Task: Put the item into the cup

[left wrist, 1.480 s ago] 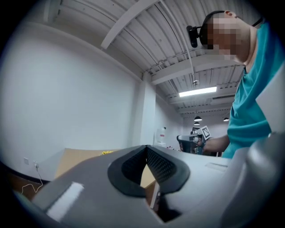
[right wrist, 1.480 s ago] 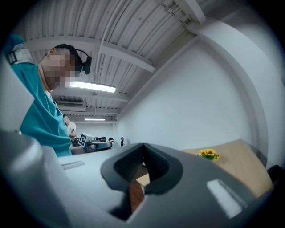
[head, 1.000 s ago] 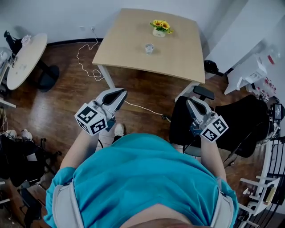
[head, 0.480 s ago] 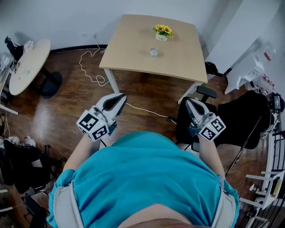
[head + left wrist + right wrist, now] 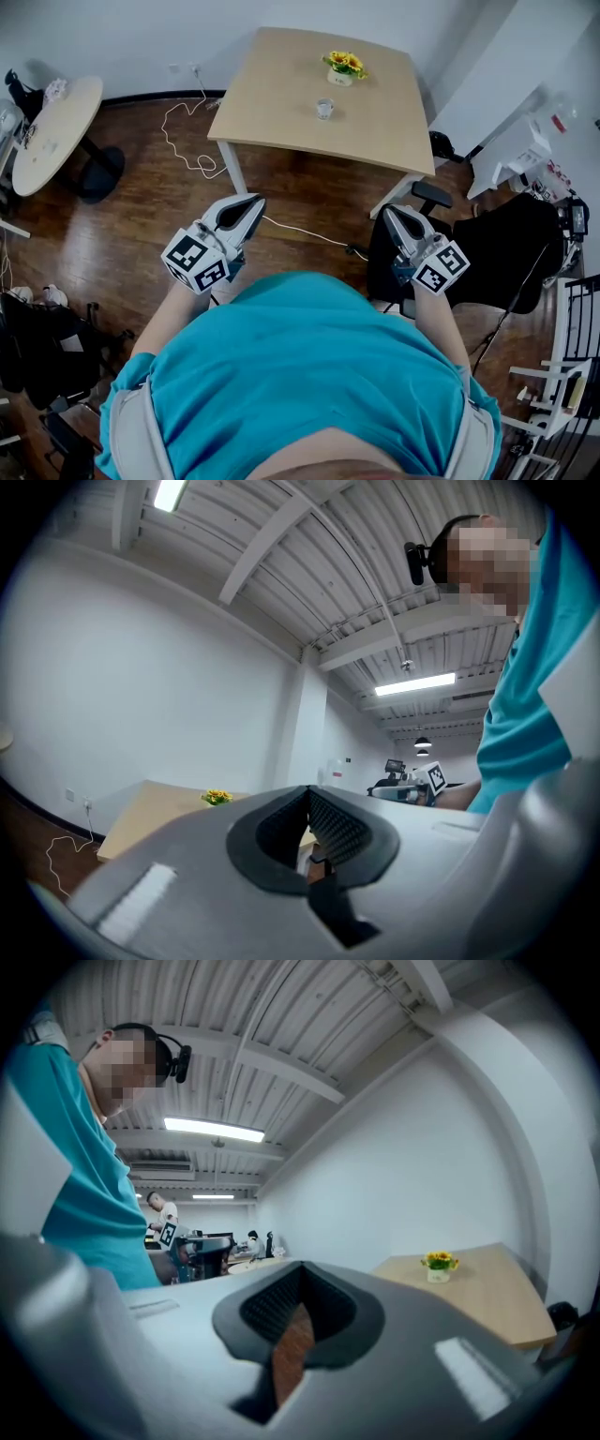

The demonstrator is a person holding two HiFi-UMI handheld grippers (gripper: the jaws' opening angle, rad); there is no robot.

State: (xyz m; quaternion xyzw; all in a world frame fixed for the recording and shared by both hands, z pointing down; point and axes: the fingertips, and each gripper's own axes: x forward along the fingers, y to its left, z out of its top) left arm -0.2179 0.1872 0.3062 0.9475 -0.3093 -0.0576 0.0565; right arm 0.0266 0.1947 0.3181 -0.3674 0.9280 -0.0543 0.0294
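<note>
The person [image 5: 300,375], in a teal shirt, stands on the wooden floor [image 5: 141,216] and holds 1 gripper in each hand, both in front of the body and pointed toward the table [image 5: 281,84].

The left gripper [image 5: 251,202] has its 2 jaws brought together. In the left gripper view [image 5: 308,791] the ribbed pads meet at the tips, and only a small hollow stays open behind them. Nothing is inside this hollow, and the gripper touches nothing.

The right gripper [image 5: 391,212] is in the same state. In the right gripper view [image 5: 300,1269] its jaws meet at the tips. Through the narrow gap behind them only the brown floor shows. It holds nothing and touches nothing.

The cup [image 5: 324,109], small and of clear glass, stands upright near the middle of the beige table, well apart from both grippers. Just behind it, near the far edge, stands a flower pot [image 5: 343,66] with yellow flowers. The same pot shows in the left gripper view [image 5: 217,797] and in the right gripper view [image 5: 438,1265]. I cannot tell which thing is the item for the cup.

A black chair [image 5: 506,253] stands beside the right gripper. A white cable [image 5: 187,141] lies on the floor left of the table. A round table [image 5: 52,127] is at the far left.
</note>
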